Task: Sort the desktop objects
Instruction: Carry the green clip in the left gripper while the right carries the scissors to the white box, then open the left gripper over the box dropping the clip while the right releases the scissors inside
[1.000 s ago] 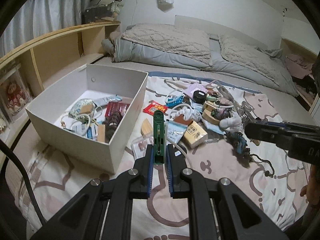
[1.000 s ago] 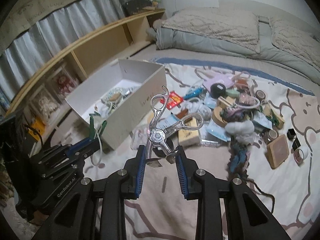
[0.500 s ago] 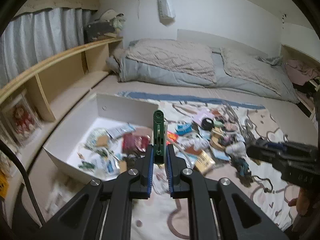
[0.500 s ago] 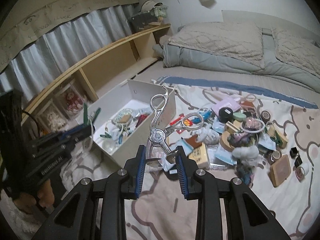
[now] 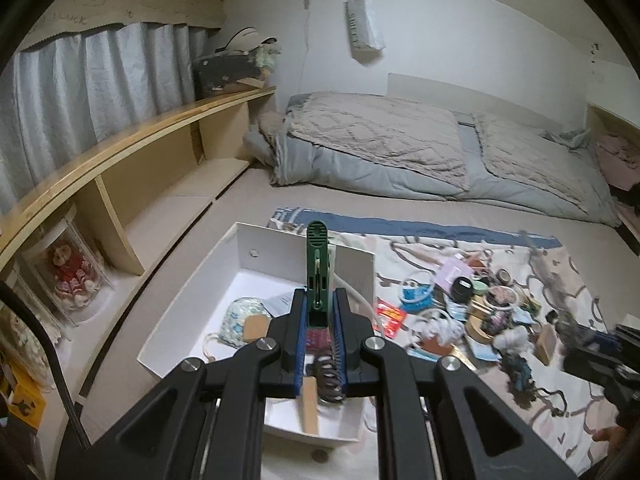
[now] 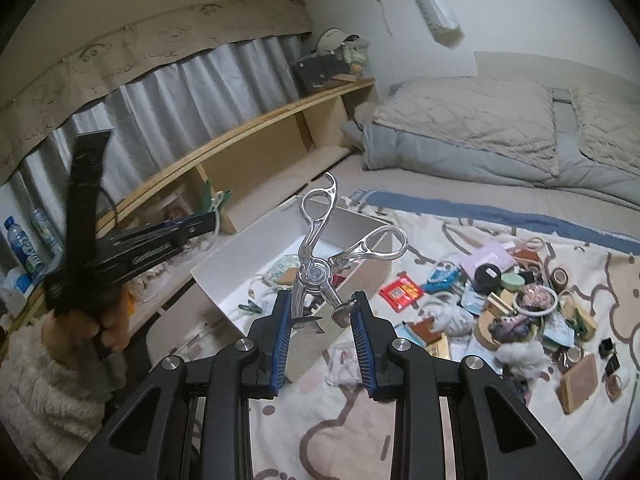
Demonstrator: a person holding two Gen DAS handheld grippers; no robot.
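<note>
**Two tools loaded, both heading for the white box**

We hold the left tool (image 5: 320, 320) clamped on a green clothespin (image 5: 318, 276), gripped low on its body so its ribbed end stands up at 12 o'clock. In the left wrist view the tool hangs over the white box (image 5: 200, 300), which sits at the 9 o'clock edge of the patterned blanket (image 5: 460, 420) on the bed. We judge that gripping the pin by its lower end leaves most of it free to fall clear once the tool parts.

The right tool (image 6: 320, 332) is closed on silver scissors (image 6: 316, 268), pinched down at the blades, with the two finger loops splayed toward 12 and 2 o'clock. Keeping the sharp end buried between the pads looks like the safe choice — the points face nothing.

The left view looks down into the box: a floral pouch (image 5: 240, 316), a dark spiral hair clip (image 5: 328, 376) and a wooden stick (image 5: 310, 408) already lie there. The right view shows what the left cannot — the left tool side-on at 9 o'clock, blurred, with the pin jutting from it, and the person's fuzzy sleeve (image 6: 40, 380). It also gives the fuller spread of unsorted clutter (image 6: 512, 312) at 3 o'clock, well apart from the box.
</note>
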